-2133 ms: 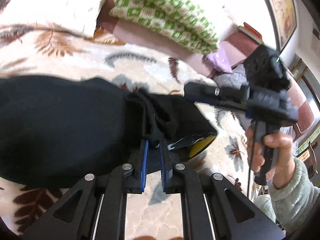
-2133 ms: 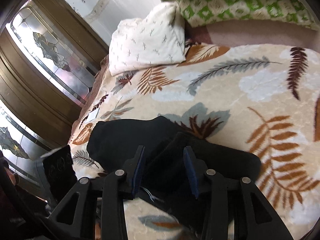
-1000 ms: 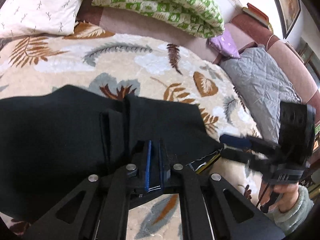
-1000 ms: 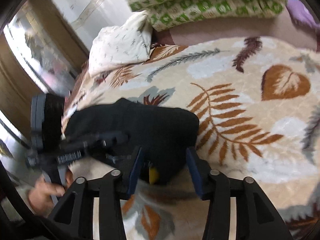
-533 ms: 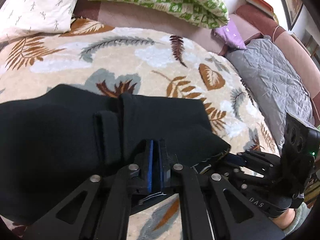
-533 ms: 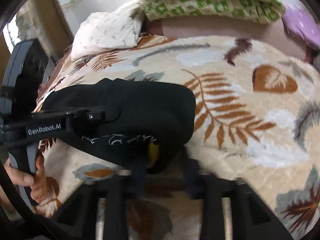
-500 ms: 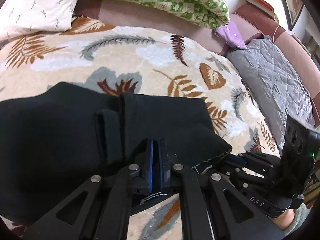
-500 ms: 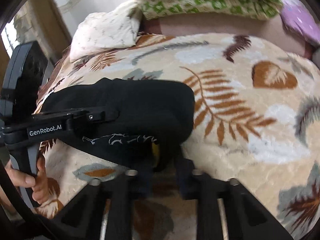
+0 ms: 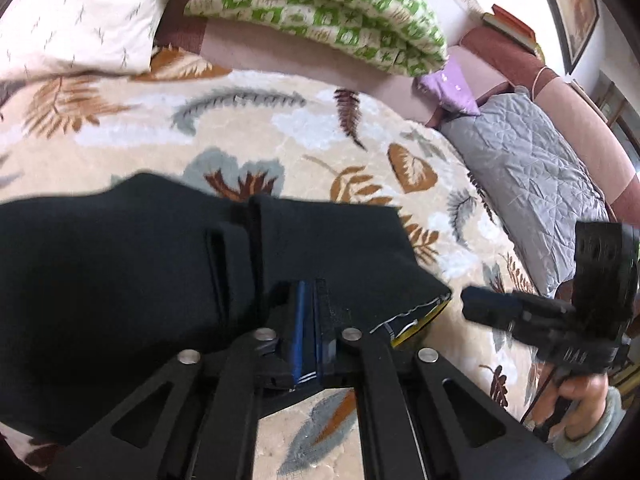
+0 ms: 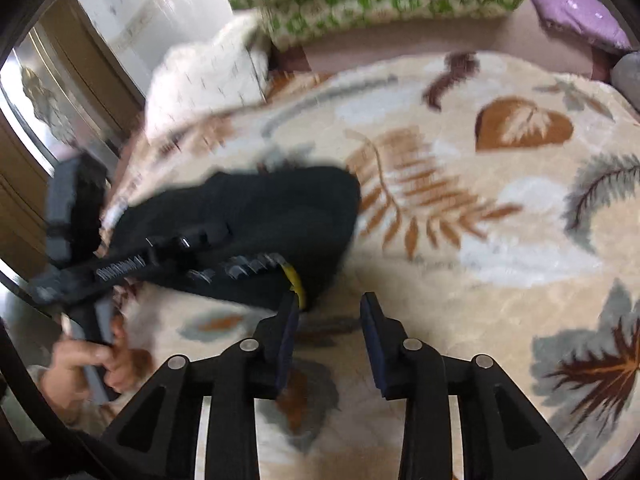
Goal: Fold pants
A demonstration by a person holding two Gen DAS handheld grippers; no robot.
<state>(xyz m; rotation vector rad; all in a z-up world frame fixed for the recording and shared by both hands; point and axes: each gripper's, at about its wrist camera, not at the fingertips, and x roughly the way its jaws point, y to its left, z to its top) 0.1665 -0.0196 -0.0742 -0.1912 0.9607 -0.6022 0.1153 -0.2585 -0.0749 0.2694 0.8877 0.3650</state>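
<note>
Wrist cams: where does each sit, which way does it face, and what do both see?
Left wrist: on the left gripper, angled down along fingers shut on the black pants; right gripper and hand at right.
Right wrist: on the right gripper, angled down at the leaf-print blanket; jaws have just been opening, nothing between them; left gripper at left.
Shared: pants, blanket, green checked quilt.

Right wrist view motion-blurred; black pants (image 10: 248, 232) run past the frame edge left of the left hand-held gripper (image 9: 310, 320), pad contact hidden.
</note>
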